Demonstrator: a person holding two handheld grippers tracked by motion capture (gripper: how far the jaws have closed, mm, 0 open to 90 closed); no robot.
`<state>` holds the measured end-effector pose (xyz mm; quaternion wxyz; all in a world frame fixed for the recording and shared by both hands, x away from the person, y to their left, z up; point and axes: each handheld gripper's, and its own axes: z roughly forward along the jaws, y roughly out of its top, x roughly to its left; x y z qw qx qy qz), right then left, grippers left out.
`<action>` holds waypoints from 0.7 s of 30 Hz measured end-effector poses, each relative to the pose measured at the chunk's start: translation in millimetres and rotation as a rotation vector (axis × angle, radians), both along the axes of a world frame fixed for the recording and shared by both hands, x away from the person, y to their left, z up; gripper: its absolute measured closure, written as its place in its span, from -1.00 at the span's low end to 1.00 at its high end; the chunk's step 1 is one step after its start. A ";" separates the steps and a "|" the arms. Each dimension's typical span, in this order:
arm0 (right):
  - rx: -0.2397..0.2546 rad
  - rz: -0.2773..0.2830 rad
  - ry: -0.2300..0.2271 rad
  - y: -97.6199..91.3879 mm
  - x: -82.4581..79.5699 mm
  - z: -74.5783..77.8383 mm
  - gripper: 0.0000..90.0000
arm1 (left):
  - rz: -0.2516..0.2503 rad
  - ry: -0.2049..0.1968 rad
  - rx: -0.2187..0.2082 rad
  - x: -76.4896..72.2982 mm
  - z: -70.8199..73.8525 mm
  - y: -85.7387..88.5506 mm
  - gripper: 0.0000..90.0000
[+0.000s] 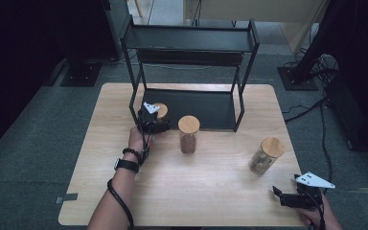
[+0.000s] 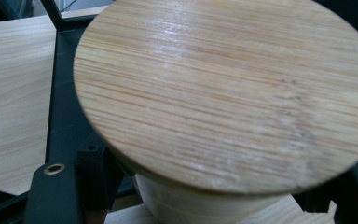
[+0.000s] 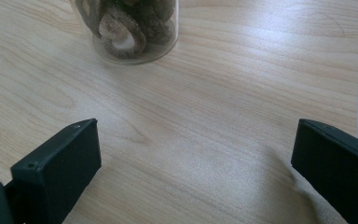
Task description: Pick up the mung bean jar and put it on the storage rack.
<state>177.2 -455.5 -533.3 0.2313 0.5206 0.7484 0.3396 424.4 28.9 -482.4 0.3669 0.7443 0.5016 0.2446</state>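
A jar with a round bamboo lid sits between the jaws of my left gripper, which is shut on the jar's body just below the lid. In the high view this jar is at the front left corner of the black shelf's lower tier. One black finger shows at the lower left of the left gripper view. My right gripper rests near the table's front right corner, open, with bare wood between its jaws. A glass jar of dried mushrooms stands just ahead of it.
A two-tier black metal shelf stands at the back of the wooden table. A second bamboo-lidded jar with brown contents stands mid-table. The mushroom jar stands to the right. Cables lie on the floor at the right.
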 end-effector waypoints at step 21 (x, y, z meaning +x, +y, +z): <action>-0.001 -0.002 0.004 0.0 0.3 -0.1 -0.98 | 0.023 0.009 -0.003 17.1 -6.0 -1.7 -0.43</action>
